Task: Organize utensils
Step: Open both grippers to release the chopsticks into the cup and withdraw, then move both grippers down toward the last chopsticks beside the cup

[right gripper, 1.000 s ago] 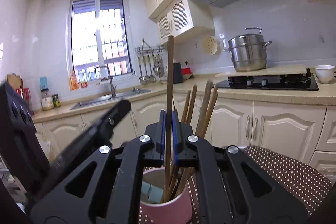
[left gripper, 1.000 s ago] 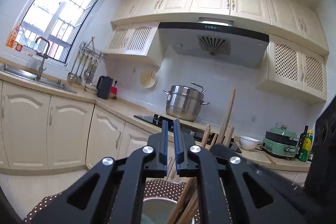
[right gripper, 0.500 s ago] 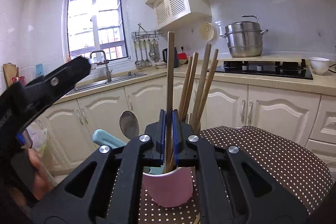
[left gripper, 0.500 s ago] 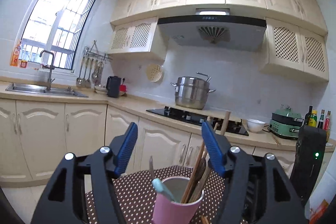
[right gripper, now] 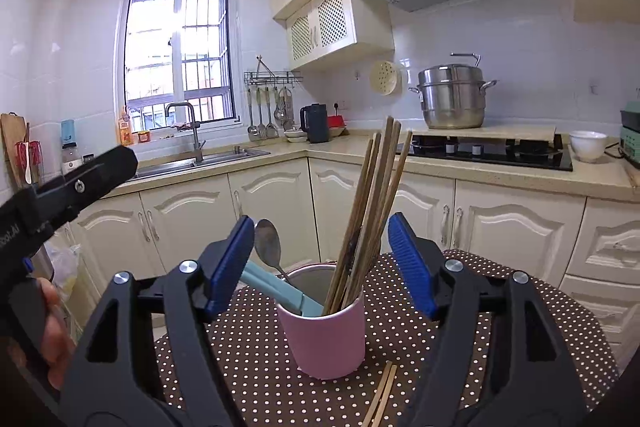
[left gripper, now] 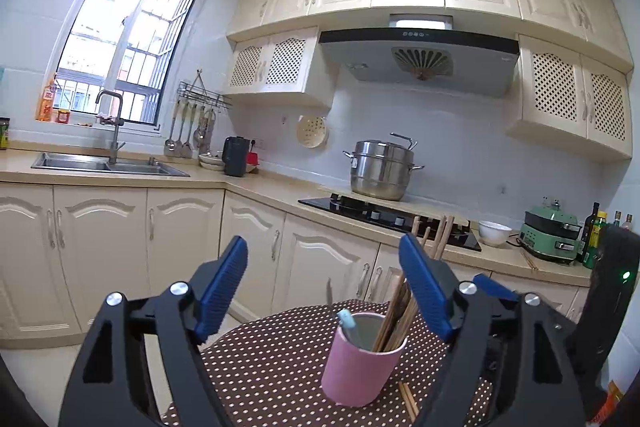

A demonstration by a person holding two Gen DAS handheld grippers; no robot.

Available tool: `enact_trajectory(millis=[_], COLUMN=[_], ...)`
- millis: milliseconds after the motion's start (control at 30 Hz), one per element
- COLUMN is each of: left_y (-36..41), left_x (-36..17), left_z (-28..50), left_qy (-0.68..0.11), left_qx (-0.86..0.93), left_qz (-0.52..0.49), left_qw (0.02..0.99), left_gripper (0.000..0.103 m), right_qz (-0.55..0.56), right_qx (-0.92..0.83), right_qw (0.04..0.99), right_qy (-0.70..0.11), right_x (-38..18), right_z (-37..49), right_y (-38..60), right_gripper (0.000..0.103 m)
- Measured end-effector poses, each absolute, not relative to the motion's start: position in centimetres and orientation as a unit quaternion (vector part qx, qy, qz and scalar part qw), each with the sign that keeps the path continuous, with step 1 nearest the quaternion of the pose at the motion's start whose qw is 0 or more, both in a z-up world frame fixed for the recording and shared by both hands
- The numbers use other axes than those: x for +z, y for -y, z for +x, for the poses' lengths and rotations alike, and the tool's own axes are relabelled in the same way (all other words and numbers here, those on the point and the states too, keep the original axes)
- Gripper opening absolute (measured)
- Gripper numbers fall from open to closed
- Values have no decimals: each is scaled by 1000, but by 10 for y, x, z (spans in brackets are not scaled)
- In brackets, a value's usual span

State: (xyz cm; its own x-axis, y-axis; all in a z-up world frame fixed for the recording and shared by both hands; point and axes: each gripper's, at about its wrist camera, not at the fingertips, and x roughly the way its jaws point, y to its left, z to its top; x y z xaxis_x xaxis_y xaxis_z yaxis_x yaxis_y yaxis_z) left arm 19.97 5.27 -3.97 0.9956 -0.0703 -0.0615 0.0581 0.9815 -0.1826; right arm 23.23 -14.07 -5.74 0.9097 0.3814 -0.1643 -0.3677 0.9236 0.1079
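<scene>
A pink cup (right gripper: 326, 337) stands on a round table with a brown dotted cloth (right gripper: 256, 359). It holds several wooden chopsticks (right gripper: 374, 223), a metal spoon (right gripper: 267, 245) and a light blue handle (right gripper: 276, 287). The cup also shows in the left wrist view (left gripper: 360, 367) with the chopsticks (left gripper: 396, 319). My right gripper (right gripper: 322, 239) is open and empty, just in front of and above the cup. My left gripper (left gripper: 324, 263) is open and empty, above the cup. Loose chopsticks (right gripper: 382, 393) lie on the cloth by the cup's base.
My left gripper's body (right gripper: 64, 191) shows at the left of the right wrist view. Behind the table run cream cabinets, a sink (left gripper: 108, 163), a black hob (right gripper: 492, 151) with a steel pot (right gripper: 452, 97), and a white bowl (right gripper: 588, 145).
My right gripper let go of the chopstick it held and opened; the chopstick now stands in the cup. My left gripper opened half a second earlier, and both have drawn back from the cup.
</scene>
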Motion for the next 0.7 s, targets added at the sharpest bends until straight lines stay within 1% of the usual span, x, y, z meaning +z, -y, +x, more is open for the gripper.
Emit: enact_trajectory(millis=[33, 133, 233, 467, 700], left_y=[-55, -58, -58, -51, -37], left_x=[-39, -37, -37, -41, -52], left_z=[197, 191, 185, 172, 165], left_qy=[-37, -47, -57, -79, -112], left_qx=[-31, -30, -30, -32, -46], left_qz=[-91, -89, -82, -57, -41], left_qw=[995, 994, 995, 995, 992], left_gripper=[77, 78, 79, 79, 80], right_qz=[38, 37, 37, 32, 32], right_qx=[190, 186, 184, 177, 170], right_qw=[977, 978, 979, 980, 979], right_qy=[-89, -85, -81, -83, -104], right_x=[-56, -51, -48, -46, -56], right_z=[229, 219, 210, 187, 171], right_y=[142, 144, 145, 149, 156], right_gripper=[74, 75, 78, 80, 81])
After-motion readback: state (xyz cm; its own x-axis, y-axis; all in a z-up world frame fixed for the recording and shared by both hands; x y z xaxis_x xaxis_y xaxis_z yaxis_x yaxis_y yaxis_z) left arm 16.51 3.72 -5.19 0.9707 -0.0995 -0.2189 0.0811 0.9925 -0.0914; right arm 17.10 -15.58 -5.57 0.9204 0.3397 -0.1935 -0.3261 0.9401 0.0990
